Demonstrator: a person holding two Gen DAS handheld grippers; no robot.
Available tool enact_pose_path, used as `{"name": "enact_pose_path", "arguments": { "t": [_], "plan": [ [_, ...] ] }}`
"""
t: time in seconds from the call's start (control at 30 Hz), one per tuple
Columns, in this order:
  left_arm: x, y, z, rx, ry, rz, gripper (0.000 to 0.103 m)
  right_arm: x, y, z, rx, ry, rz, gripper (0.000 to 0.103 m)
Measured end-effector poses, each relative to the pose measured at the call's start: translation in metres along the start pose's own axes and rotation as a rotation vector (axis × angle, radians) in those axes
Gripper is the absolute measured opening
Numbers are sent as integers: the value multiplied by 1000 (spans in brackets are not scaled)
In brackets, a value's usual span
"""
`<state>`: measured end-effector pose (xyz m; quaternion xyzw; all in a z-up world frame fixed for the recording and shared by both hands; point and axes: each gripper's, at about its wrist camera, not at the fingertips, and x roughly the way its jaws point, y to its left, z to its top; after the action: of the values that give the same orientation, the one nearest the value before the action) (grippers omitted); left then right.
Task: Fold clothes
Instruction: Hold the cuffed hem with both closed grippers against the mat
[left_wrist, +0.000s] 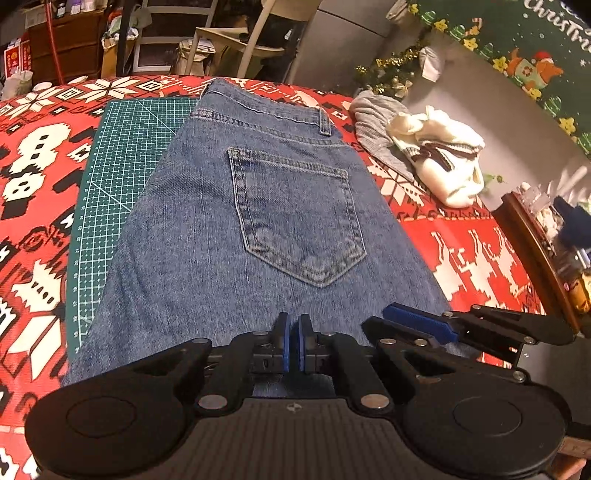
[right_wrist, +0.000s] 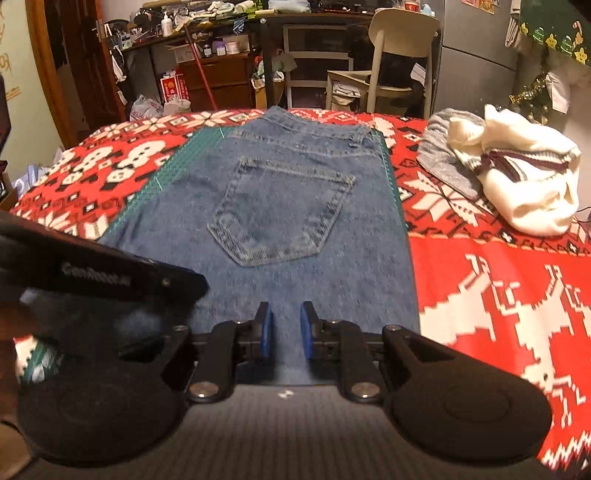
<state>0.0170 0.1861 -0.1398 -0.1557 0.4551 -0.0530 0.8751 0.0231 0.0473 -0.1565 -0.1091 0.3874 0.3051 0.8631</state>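
Lying flat on the green cutting mat (left_wrist: 122, 155), the jeans (left_wrist: 258, 206) (back pocket up) extend forward from both tools. Left gripper (left_wrist: 294, 343) pads nearly touching, nothing visibly between; right gripper (right_wrist: 286, 328) narrowly parted, empty, above denim.

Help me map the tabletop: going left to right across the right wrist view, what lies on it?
Red cloth → green mat → jeans → grey garment → white garment.
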Motion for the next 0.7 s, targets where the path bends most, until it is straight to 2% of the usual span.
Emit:
{"name": "enact_pose_path", "arguments": {
  "t": [0.3,0.57,0.7],
  "plan": [
    [-14,9,-18,-32,21,-17,5,-19,-9,-21,-1,-9,-34,19],
    [-17,10,-22,-39,22,-9,5,-22,-12,-26,32,-34,-33,20],
    [-17,15,-23,-65,15,-30,5,-23,-14,-29,50,-51,-28,20]
  ]
}}
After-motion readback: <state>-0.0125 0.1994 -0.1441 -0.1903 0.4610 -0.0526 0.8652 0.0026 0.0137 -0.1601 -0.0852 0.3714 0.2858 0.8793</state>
